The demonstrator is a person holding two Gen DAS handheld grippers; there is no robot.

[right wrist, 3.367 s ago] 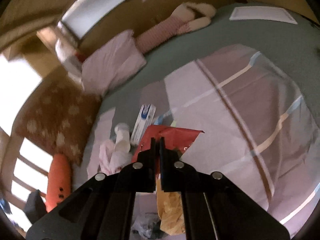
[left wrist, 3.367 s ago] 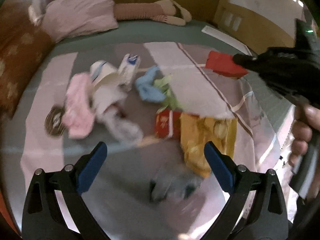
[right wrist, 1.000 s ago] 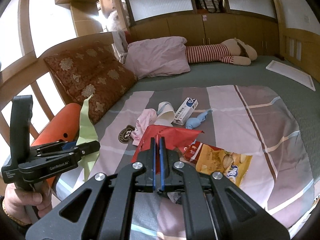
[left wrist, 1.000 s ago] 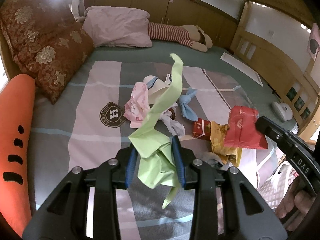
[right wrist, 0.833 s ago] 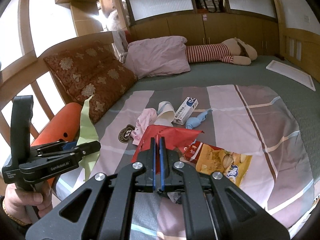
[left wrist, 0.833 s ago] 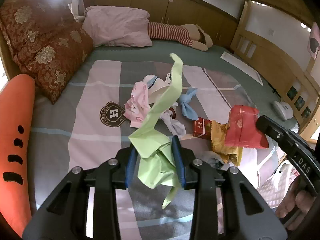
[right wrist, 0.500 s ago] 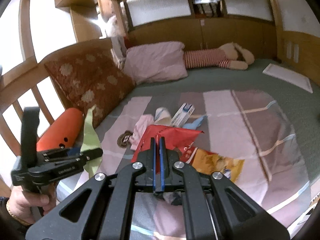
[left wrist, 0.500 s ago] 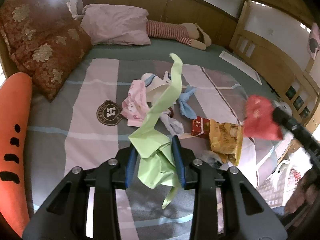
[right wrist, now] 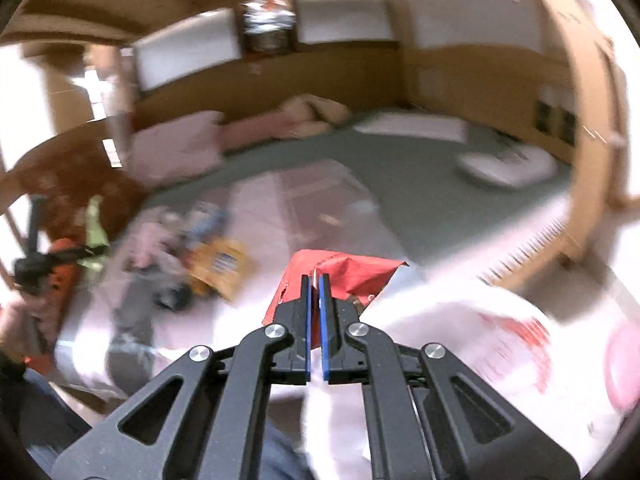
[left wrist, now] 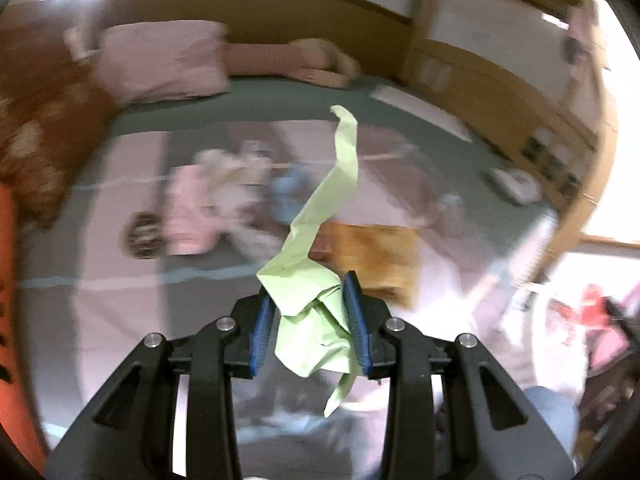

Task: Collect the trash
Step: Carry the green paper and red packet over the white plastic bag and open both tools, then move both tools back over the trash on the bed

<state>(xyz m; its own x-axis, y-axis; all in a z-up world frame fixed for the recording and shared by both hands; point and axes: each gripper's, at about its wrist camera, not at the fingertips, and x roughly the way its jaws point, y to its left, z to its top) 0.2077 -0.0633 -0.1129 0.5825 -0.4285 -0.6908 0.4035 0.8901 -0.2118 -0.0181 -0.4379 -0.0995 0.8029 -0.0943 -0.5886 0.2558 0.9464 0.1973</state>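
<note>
On the bed: everything is smeared by blur in both wrist views, so only the big shapes and the two held scraps read clearly.
Bed (left wrist: pixel 280 98): a wide grey-green surface with wooden panelling (right wrist: pixel 360 76) behind it and a wooden rail on the right.
Blanket (left wrist: pixel 120 312): striped pink and grey, spread over the near half of the bed, with the loose rubbish lying on it.
Pillow (left wrist: pixel 160 64): pale pink, at the head of the bed, with a long stuffed toy (left wrist: pixel 288 58) stretched out just beside it.
Brown cushion (left wrist: pixel 28 152): patterned, on the left edge, above an orange bolster (left wrist: pixel 8 280).
White bag (right wrist: pixel 500 344): a pale, red-printed bag at the bed's near right corner, too blurred to tell more.
Rubbish heap (left wrist: pixel 224 200): pink, white and blue scraps bunched together in mid-blanket, near a yellow-orange snack bag (left wrist: pixel 372 256).
Left gripper (left wrist: pixel 311 322): its blue pads are pressed against a crumpled green paper (left wrist: pixel 316 280), whose long tail rises above the pads, clear of the blanket.
Right gripper (right wrist: pixel 315 300): its fingers are drawn nearly together, pinching the edge of a red wrapper (right wrist: pixel 344 270), which is held in the air off the blanket, just beside the white bag.
Seen across: in the right wrist view the left gripper (right wrist: pixel 86 254) sits far left with its green paper (right wrist: pixel 94 220) upright; in the left wrist view the red wrapper (left wrist: pixel 596 300) shows as a blur at the far right.
</note>
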